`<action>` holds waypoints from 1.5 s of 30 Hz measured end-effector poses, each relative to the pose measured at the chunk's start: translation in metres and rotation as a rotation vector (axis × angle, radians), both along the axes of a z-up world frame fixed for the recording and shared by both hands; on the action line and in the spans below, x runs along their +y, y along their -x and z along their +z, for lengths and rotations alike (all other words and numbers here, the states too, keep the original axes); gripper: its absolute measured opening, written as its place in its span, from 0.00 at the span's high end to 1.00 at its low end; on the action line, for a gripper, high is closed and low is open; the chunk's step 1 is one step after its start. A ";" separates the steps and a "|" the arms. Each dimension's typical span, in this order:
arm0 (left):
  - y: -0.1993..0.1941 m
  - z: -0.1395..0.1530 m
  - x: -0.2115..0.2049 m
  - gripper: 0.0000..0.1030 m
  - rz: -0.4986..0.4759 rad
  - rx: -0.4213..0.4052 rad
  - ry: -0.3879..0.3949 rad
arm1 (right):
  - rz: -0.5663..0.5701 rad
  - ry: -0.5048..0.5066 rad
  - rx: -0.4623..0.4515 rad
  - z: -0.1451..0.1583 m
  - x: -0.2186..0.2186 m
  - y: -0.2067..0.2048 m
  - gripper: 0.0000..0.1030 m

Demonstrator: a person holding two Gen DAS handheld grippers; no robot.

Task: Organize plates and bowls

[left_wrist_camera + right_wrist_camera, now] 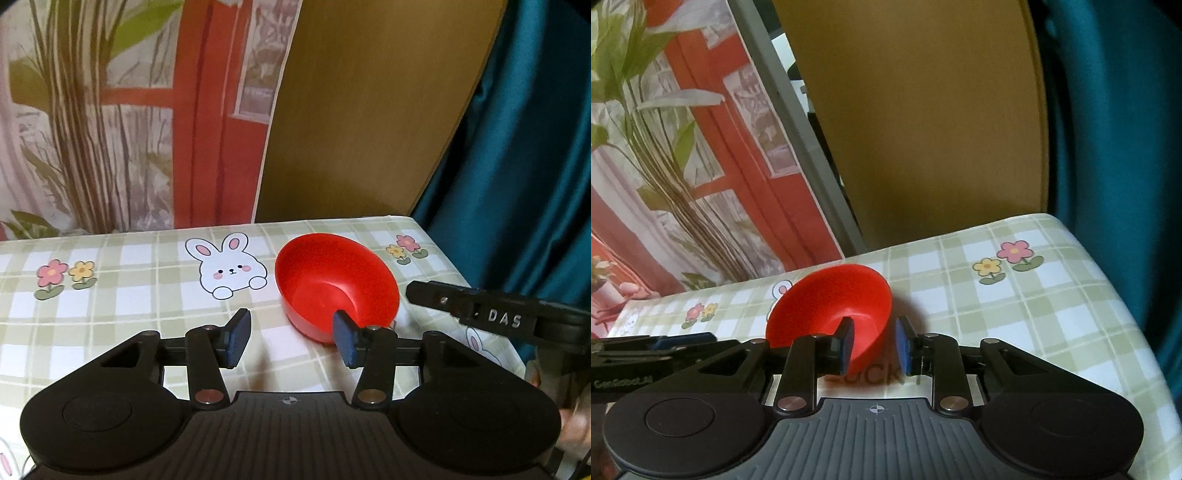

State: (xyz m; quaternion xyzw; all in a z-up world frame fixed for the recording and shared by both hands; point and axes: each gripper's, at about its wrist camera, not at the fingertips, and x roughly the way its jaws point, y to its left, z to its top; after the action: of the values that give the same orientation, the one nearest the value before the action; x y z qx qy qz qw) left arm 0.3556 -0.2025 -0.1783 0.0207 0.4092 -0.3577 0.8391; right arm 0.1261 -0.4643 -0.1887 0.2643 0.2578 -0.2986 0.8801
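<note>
While only one red bowl (831, 314) sits on the surface (1034, 314), nothing looks stacked yet. The right gripper (874, 345) straddles the bowl's near rim, jaws apart; the left gripper (291, 339), spread and empty, hovers beside the bowl.

Glossy red plastic bowl (337, 284)

Lighting: soft, even, indoor; moderately bright. Shadows: faint, short, under red bowl (827, 317). Glare: none. Distortion: strong fisheye bending at table (110, 295) edges. Focus: slightly soft throughout.
</note>
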 end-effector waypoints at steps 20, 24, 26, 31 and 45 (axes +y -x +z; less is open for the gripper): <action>-0.032 -0.035 -0.030 0.76 0.012 0.071 0.010 | -0.004 -0.020 -0.018 -0.023 -0.017 -0.022 0.82; -0.030 -0.034 -0.027 0.83 0.004 0.058 -0.003 | 0.000 -0.018 -0.027 -0.019 -0.013 -0.021 0.87; -0.028 -0.031 -0.024 0.83 0.004 0.060 -0.003 | 0.000 -0.019 -0.034 -0.016 -0.009 -0.020 0.87; -0.019 -0.022 -0.015 0.83 0.013 0.046 -0.013 | 0.003 -0.021 -0.040 -0.008 0.002 -0.019 0.86; 0.016 0.013 0.026 0.82 0.037 0.011 -0.002 | 0.008 -0.036 -0.065 0.022 0.053 -0.007 0.86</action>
State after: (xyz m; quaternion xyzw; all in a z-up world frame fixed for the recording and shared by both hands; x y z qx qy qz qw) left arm 0.3391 -0.1768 -0.1654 0.0117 0.4146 -0.3417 0.8433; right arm 0.1334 -0.4110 -0.1671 0.2885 0.2353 -0.2819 0.8842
